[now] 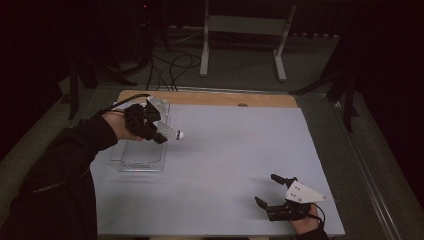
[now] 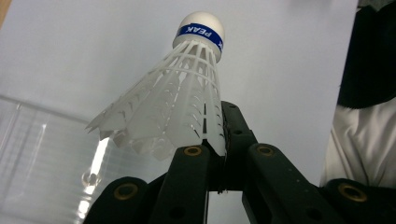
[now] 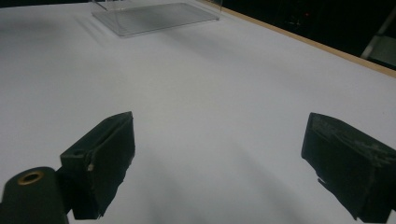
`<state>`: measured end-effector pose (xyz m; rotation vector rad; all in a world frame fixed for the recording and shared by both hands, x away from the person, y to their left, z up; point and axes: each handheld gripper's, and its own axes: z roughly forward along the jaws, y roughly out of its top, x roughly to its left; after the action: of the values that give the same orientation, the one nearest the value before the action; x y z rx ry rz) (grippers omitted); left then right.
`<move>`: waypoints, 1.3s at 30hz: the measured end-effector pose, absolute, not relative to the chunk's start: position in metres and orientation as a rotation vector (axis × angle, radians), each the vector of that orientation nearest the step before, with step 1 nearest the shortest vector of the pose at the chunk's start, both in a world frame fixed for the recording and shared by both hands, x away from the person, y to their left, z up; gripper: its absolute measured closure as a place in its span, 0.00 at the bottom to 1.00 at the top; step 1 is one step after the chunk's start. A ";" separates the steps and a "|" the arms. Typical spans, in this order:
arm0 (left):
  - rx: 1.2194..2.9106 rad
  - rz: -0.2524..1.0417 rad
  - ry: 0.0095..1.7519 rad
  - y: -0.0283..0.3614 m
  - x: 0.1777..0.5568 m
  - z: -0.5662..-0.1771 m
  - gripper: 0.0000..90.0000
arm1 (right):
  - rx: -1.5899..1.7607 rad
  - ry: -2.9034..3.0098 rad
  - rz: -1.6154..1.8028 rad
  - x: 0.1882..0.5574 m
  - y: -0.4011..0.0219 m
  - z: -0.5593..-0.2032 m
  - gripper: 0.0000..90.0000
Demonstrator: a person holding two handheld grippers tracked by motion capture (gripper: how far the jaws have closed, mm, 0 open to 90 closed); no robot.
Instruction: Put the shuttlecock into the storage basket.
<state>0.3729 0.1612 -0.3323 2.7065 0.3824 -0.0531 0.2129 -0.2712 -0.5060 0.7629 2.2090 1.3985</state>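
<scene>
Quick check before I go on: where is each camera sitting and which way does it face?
High view: above the person's side, facing forward and down on the table; both sleeves, left hand-held gripper, right hand-held gripper.
Left gripper view: on that gripper, along jaws pinching the shuttlecock.
Right gripper view: low over the table, between spread jaws toward the clear tray.
Shared: tray and white surface.

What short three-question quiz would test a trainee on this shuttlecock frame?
1. True or false: the left gripper is shut on the shuttlecock.
2. What word is printed on the blue band below the cork?
3. The right gripper is: A) holding the clear tray, B) open over the white table cover, C) shut on a cable.

Key: 1 true; 2 PEAK; 3 B.
</scene>
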 end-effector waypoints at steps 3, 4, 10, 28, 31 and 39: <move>2.707 -0.051 0.406 0.169 0.373 -0.336 1.00 | 0.759 2.210 1.398 0.213 -0.271 -0.506 0.11; 2.708 -0.056 0.410 0.172 0.373 -0.337 1.00 | 0.759 2.210 1.396 0.213 -0.271 -0.506 0.11; 2.687 -0.052 0.459 0.187 0.372 -0.344 1.00 | 0.760 2.217 1.391 0.213 -0.270 -0.507 0.11; 2.654 -0.060 0.542 0.225 0.372 -0.360 1.00 | 0.762 2.220 1.388 0.213 -0.270 -0.507 0.11; 2.655 -0.068 0.557 0.229 0.373 -0.365 1.00 | 0.761 2.220 1.389 0.213 -0.270 -0.507 0.11; 2.654 -0.069 0.555 0.238 0.377 -0.380 1.00 | 0.764 2.224 1.393 0.214 -0.270 -0.507 0.11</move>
<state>0.3771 0.2380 -0.3805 2.6542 0.5552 -0.0687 0.2136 -0.2699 -0.5070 0.7642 2.2237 1.3930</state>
